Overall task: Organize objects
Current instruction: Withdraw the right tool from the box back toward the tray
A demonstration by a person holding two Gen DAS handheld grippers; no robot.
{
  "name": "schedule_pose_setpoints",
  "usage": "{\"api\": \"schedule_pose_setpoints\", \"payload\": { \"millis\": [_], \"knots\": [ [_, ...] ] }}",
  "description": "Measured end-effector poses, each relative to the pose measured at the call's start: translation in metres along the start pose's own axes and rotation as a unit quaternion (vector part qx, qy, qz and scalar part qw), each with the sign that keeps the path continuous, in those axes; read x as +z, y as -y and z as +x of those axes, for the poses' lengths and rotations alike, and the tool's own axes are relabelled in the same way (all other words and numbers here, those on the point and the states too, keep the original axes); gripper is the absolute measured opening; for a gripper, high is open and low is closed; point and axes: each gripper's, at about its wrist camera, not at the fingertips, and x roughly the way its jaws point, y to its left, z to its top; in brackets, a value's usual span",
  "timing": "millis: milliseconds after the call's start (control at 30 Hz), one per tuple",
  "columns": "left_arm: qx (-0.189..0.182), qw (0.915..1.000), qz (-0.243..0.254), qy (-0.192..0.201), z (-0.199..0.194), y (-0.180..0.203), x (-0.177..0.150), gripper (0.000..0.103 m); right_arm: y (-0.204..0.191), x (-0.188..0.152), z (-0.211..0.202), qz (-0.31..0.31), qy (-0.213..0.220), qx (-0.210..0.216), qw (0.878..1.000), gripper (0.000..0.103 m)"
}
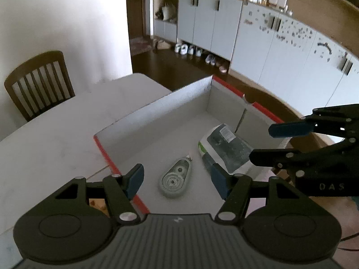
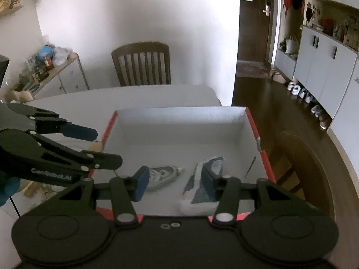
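Observation:
An open cardboard box with a red rim [image 1: 105, 154] [image 2: 265, 163] stands on the white table. On its floor lie a grey correction-tape dispenser [image 1: 176, 179] [image 2: 163, 173] and, to the right of it, a grey, white and green packet [image 1: 224, 148] [image 2: 215, 163]. My left gripper [image 1: 177, 180] [image 2: 106, 146] hovers above the box's near left part, open, with nothing between its blue pads. My right gripper [image 2: 175, 182] [image 1: 262, 144] hovers over the near right part, also open and holding nothing. Its right finger hides part of the packet in the right wrist view.
A thin dark stick-like thing [image 2: 250, 167] lies by the box's right wall. A wooden chair [image 1: 38, 83] [image 2: 141, 65] stands at the table's far side. A round wooden piece of furniture [image 2: 314, 168] is right of the box. Grey cupboards [image 1: 280, 51] line the far wall.

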Motion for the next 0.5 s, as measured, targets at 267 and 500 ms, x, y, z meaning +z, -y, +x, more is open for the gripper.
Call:
{"api": "schedule_pose_setpoints", "payload": {
  "millis": [267,500],
  "knots": [
    [-0.003,0.9994,-0.005,0.034,-0.046,-0.017,-0.027,0.065,-0.037,-0.003,-0.019,-0.010,0.021,0.005,1.000,0.059],
    [-0.007,0.9982,-0.004,0.059,-0.082,-0.032,-0.053,0.071,-0.070,-0.006,-0.030,-0.019,0.035,0.003,0.999,0.065]
  ]
}}
